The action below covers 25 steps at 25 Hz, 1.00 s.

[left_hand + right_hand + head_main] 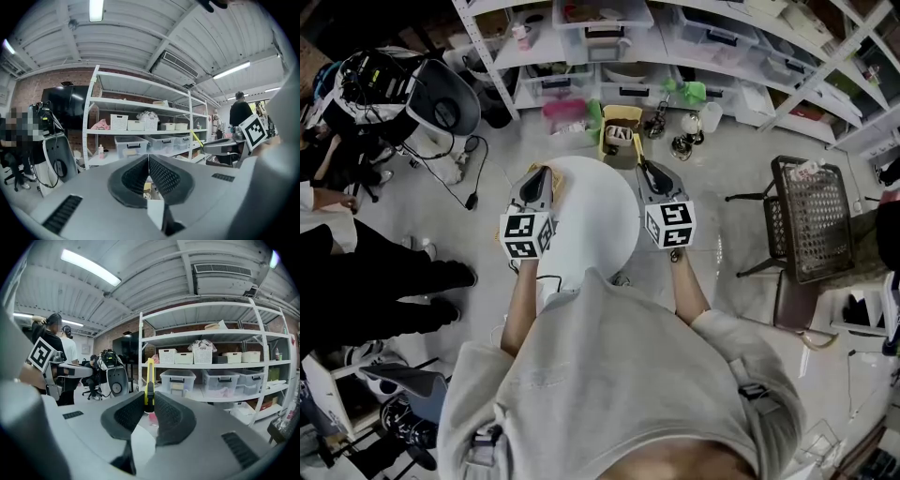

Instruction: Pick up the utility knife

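Utility knife (149,383): yellow body with a black middle, pinched at the tips of the right gripper (149,403).
Long axis: upright in the right gripper view, with most of the knife standing above the pads; I cannot tell which end holds the blade.
Left gripper (148,161): jaws pressed together, nothing between them.
Below: a round white table (605,234).

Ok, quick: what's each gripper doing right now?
Left gripper: closed, empty.
Right gripper: closed on the yellow utility knife.
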### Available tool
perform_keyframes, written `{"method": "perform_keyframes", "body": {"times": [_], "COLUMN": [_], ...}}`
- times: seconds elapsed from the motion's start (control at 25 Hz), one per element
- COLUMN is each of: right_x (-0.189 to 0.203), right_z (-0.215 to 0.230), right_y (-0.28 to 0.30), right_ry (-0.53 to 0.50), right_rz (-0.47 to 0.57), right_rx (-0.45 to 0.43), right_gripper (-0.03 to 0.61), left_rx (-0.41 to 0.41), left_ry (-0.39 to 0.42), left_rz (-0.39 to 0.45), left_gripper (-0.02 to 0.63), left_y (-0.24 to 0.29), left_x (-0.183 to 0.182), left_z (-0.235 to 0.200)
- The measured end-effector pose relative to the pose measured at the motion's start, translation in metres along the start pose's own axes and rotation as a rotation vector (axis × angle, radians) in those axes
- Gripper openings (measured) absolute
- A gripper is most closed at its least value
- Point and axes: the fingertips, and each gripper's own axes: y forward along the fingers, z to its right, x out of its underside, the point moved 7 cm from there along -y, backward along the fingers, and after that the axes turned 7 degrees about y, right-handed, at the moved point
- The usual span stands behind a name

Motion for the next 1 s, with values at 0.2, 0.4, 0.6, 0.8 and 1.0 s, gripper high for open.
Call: {"method": "perform_keyframes", "body": {"times": [0.2,0.4,0.6,0.8,1.0], "right_x": [0.0005,-0.0014,-0.001,0.0003,0.001], "right_z": [-0.0009,-0.0003,-0.0014,-0.0027,-0.0026], "right_y": [0.0002,-0.0004,0.0008,0.0029,0.0024], "right_ry": [0.002,-0.003,-0.004,-0.003,0.0], "right_rz": [0.004,0.003,-0.001,-0.003,-0.006], "right_rx": [0.0,0.003,0.005,0.005,0.009], "right_gripper": [0.081,0.081,0.081,0.081,0.081], "left_rx": [0.004,0.008,0.011,0.015,0.016], "left_ry": [0.005,0.002,0.002,0.001,0.0], "left_rz": [0.006,0.004,0.004,0.006,0.004], "left_gripper": [0.021,0.021,0.021,0.021,0.021], "left_y": [-0.0003,-0.0005,0.0001,0.0015,0.0013], "left_x": [-0.0004,-0.0005,0.0,0.0006,0.0009], "left_z": [0.0003,0.002,0.0024,0.0015,0.0016]}}
